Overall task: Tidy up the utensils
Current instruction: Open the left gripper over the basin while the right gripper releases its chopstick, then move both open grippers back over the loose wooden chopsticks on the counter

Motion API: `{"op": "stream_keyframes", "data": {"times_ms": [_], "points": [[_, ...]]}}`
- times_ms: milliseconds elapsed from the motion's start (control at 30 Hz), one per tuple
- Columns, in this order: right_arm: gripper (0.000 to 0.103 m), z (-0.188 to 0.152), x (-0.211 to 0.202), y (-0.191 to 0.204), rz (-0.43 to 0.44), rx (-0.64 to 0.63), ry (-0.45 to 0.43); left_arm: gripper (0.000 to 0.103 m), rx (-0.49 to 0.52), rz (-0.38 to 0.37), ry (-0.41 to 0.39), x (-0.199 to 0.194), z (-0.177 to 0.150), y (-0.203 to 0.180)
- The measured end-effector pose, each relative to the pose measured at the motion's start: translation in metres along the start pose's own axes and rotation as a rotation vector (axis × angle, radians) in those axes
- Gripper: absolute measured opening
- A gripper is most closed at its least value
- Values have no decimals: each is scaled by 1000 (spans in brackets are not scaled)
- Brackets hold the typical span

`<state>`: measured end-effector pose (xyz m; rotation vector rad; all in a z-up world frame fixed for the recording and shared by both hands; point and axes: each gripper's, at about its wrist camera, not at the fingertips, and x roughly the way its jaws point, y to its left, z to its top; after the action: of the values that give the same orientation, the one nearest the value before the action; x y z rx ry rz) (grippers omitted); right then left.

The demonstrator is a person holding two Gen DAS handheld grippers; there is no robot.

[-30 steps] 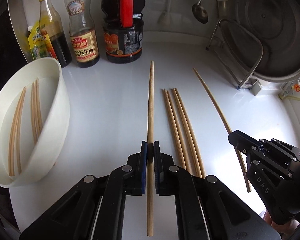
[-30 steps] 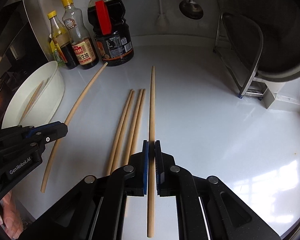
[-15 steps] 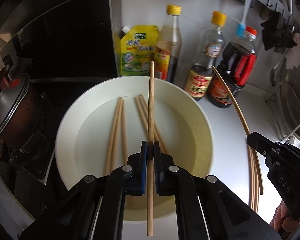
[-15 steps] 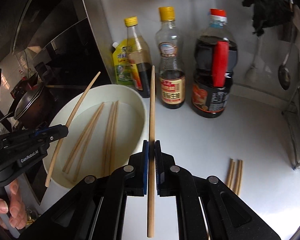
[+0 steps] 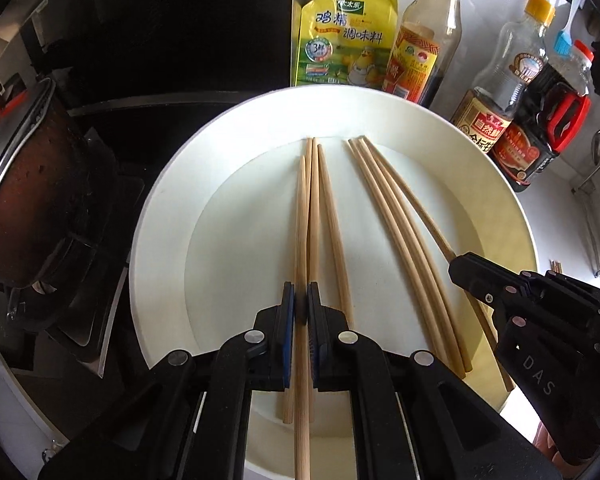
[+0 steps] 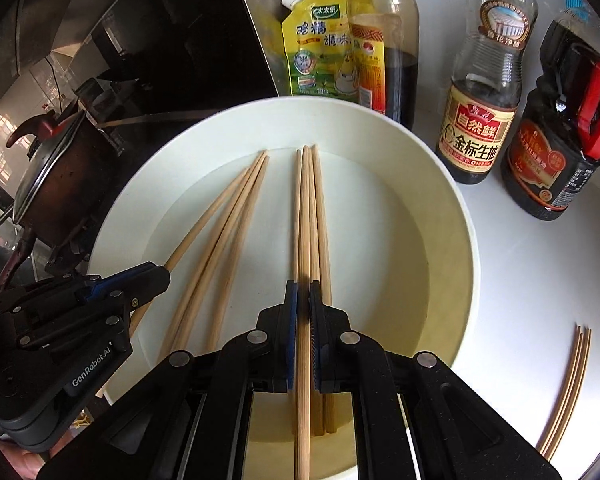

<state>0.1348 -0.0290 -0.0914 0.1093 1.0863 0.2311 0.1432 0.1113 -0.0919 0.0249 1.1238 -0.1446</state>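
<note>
Left tool (image 5: 301,308): we have it pressed together on one chopstick (image 5: 302,400), gripped partway along the shaft so the stick runs straight out ahead of the fingers and we can steer its tip.
Right tool (image 6: 303,308): likewise pinching a single chopstick (image 6: 302,400), held the same way, lengthwise along the fingers.
Where both sticks are: over the white bowl (image 5: 160,216), pointing steeply down into it, each lined up with a group already lying there; whether either tip touches the bottom we cannot tell.
Bowl contents: two loose bundles of chopsticks (image 5: 384,216) lie side by side on the bowl floor, all pointing the same way, which is why we bring ours in parallel to them rather than across.
Left on the counter (image 6: 512,280): a few more chopsticks (image 6: 568,384) wait to the right of the bowl, well apart from it, so we judge the job partly done.
Why one stick per tool: a thin round shaft sits securely between flat pads alone; two would likely roll against each other.
Surroundings: sauce bottles (image 6: 484,116) and a yellow seasoning pouch (image 5: 342,40) stand just behind the bowl, a pot (image 5: 32,184) on the stove to its left; we keep the sticks inside the rim to avoid knocking them.
Next, in our judgement: lower a little, then spread both tools to let the sticks drop flat beside the others.
</note>
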Motion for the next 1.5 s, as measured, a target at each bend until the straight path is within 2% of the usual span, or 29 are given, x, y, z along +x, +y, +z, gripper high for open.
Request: {"op": "stream_keyframes", "data": {"times_ms": [267,300,333,367,400,433,467,700,833,1033,1267,1367,1500], "points": [[6,-1,3,1,-10,13,11,8,-4,3,8,2,5,3],[8,0,2,1,-5,16,9,15,-11,16,-1,-1,5,5],[16,0,-2,0,3,20,1,28,-18,22,-10,-2,7,7],[25,1,-7,0,1,23,-16,35,-27,23,-21,-6,8,9],[27,2,-11,0,-6,24,-35,58,-38,27,-33,-10,9,11],[28,1,-15,0,-12,21,-48,75,-51,30,-51,-15,10,14],[28,1,-18,0,-16,20,-54,77,-63,30,-71,-20,10,16],[30,-13,-32,-2,-37,14,-52,78,-93,55,-96,-38,7,23],[40,-22,-39,-3,-26,23,-51,81,-102,62,-96,-47,-5,23],[40,-32,-54,-6,-20,23,-59,81,-110,66,-88,-55,-19,16],[45,-44,-71,-12,-25,24,-79,82,-102,58,-94,-66,-34,-3],[49,-50,-77,-19,-28,34,-84,86,-98,44,-93,-71,-42,-15],[49,-61,-87,-31,-36,54,-94,87,-60,37,-90,-73,-50,-37]]}}
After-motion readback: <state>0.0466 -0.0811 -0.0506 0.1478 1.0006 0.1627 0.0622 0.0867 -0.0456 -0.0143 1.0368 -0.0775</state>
